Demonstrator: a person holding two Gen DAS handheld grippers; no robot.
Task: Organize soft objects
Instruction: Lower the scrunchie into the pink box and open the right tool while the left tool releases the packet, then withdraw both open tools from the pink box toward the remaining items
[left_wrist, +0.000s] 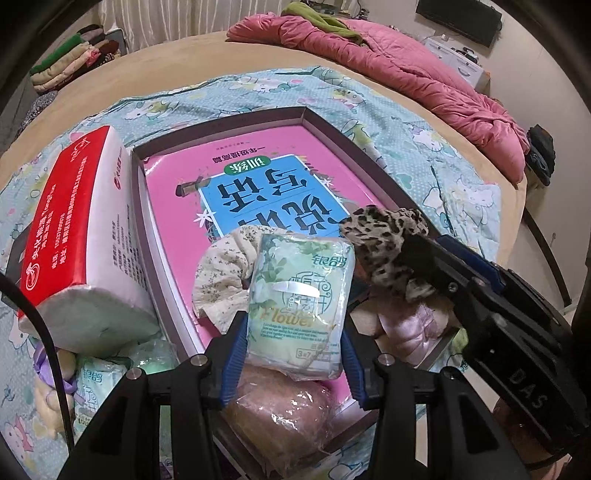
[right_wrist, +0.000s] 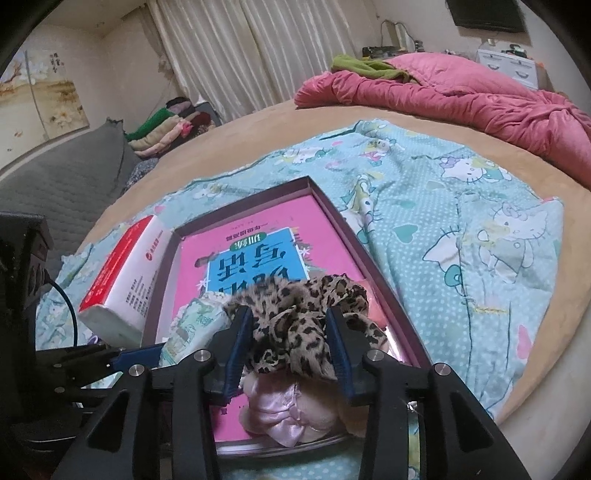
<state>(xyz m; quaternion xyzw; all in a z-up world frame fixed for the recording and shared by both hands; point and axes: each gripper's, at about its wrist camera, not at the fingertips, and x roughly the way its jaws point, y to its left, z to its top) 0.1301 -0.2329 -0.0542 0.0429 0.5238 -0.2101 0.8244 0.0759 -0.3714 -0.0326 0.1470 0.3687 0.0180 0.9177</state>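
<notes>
My left gripper (left_wrist: 293, 332) is shut on a small green tissue pack (left_wrist: 299, 295), held upright over the near end of a shallow purple-rimmed box (left_wrist: 321, 122). A pink book (left_wrist: 258, 155) lies flat inside the box. My right gripper (right_wrist: 288, 314) stands open around a leopard-print scrunchie (right_wrist: 295, 332), which sits loosely between the blue pads on top of a pink satin scrunchie (right_wrist: 277, 417). The left wrist view shows the leopard scrunchie (left_wrist: 380, 243) at the right gripper's (left_wrist: 432, 243) tips. A cream floral scrunchie (left_wrist: 221, 266) lies in the box behind the pack.
A large red-and-white tissue pack (left_wrist: 85, 240) leans on the box's left wall. Small tissue packs (left_wrist: 96, 384) and a purple scrunchie (left_wrist: 48, 369) lie outside at near left. A brownish soft bundle (left_wrist: 280, 417) sits under my left gripper. Pink quilt (right_wrist: 461, 92) and folded clothes (right_wrist: 166, 129) are far off.
</notes>
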